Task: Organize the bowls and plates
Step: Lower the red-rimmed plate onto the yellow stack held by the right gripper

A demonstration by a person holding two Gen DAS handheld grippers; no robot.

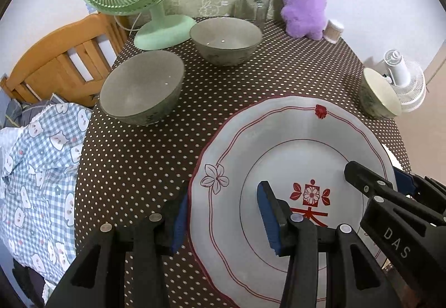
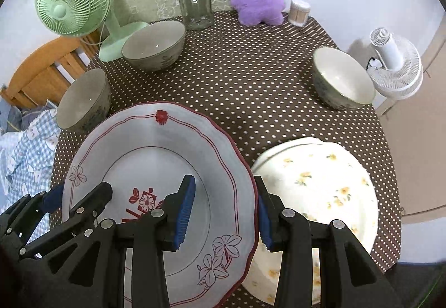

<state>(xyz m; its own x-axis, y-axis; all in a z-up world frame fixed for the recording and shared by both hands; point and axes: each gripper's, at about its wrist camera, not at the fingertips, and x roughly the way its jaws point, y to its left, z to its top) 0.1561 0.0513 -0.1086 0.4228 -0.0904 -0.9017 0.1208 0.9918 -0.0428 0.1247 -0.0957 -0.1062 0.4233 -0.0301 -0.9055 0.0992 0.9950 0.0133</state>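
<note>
The red plate (image 2: pixel 156 157) is carried by both grippers – the left gripper (image 1: pixel 223 213) clamped on its left rim, the right gripper (image 2: pixel 223 213) on its right rim, each partly closed with one pad on the face and one outside the edge. To stack it well, I would keep it level and both grips firm while moving it over the yellow plate (image 2: pixel 320 185) just right of it, then lower it centred before letting go. Beyond the red plate stand three bowls – near-left bowl (image 1: pixel 139 87), far bowl (image 1: pixel 225 40), right bowl (image 2: pixel 341 78) – so keep the rim clear of them.
</note>
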